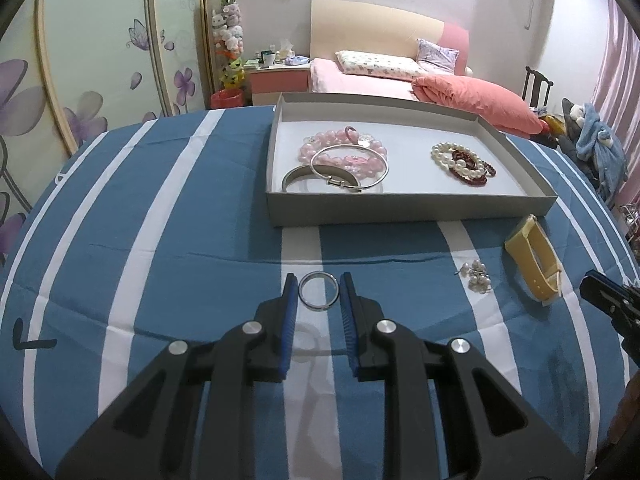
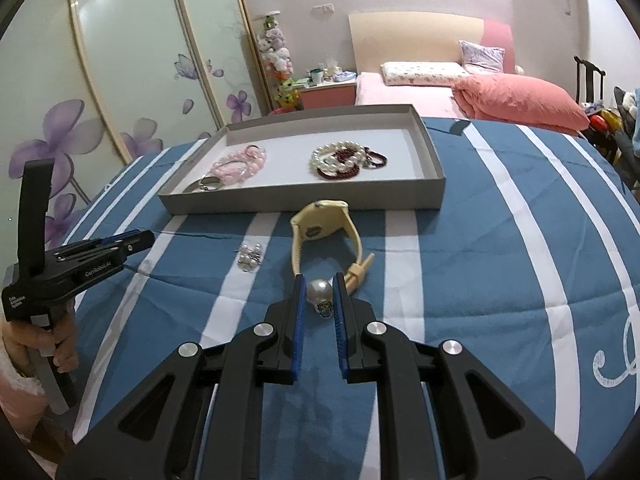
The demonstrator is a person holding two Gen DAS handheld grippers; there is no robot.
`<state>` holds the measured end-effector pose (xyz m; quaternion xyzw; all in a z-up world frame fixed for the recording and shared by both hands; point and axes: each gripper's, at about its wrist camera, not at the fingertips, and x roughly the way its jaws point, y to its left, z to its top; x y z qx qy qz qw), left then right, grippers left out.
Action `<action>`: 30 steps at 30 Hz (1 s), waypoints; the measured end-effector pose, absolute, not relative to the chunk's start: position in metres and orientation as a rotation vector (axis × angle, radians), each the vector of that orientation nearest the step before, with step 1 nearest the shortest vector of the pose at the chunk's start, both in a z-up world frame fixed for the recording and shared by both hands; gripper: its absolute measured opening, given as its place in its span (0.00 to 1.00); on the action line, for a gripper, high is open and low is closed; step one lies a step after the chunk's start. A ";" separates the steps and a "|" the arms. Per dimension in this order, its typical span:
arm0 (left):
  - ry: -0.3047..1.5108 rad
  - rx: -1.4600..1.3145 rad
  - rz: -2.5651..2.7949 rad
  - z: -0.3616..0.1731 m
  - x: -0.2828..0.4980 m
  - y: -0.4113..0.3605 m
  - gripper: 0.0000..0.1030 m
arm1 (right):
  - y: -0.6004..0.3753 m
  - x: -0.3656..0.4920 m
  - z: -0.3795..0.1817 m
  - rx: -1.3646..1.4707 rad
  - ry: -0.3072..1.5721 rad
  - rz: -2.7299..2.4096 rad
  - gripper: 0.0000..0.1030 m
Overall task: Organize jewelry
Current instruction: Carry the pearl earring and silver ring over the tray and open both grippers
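Both pickups are in hand: the left gripper [image 1: 319, 289] pinches a silver ring [image 1: 319, 291] and the right gripper [image 2: 319, 290] pinches a pearl pendant [image 2: 319, 293], both above the striped bedspread [image 1: 160, 260] near its front edge, so each probably needs carrying forward into the grey tray [image 1: 400, 209]

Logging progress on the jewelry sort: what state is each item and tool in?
left tool: shut on silver ring
right tool: shut on pearl pendant
tray: holds bracelets
yellow watch: outside tray, on cloth
pearl cluster: outside tray, on cloth
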<state>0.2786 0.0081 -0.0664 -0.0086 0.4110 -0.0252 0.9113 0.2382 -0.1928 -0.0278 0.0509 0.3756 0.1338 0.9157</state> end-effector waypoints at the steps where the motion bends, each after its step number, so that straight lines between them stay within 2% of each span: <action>1: 0.845 -0.018 -0.053 -0.066 0.278 0.007 0.21 | -0.192 0.239 -0.027 0.102 0.767 0.278 0.14; 11: 0.808 -0.027 -0.064 -0.053 0.278 0.003 0.21 | -0.190 0.243 -0.012 0.099 0.690 0.268 0.14; 21: 0.653 -0.030 -0.048 -0.016 0.285 -0.002 0.21 | -0.184 0.255 0.021 0.100 0.529 0.235 0.14; 30: 0.592 -0.036 -0.042 -0.004 0.310 -0.010 0.21 | -0.175 0.284 0.037 0.090 0.443 0.219 0.14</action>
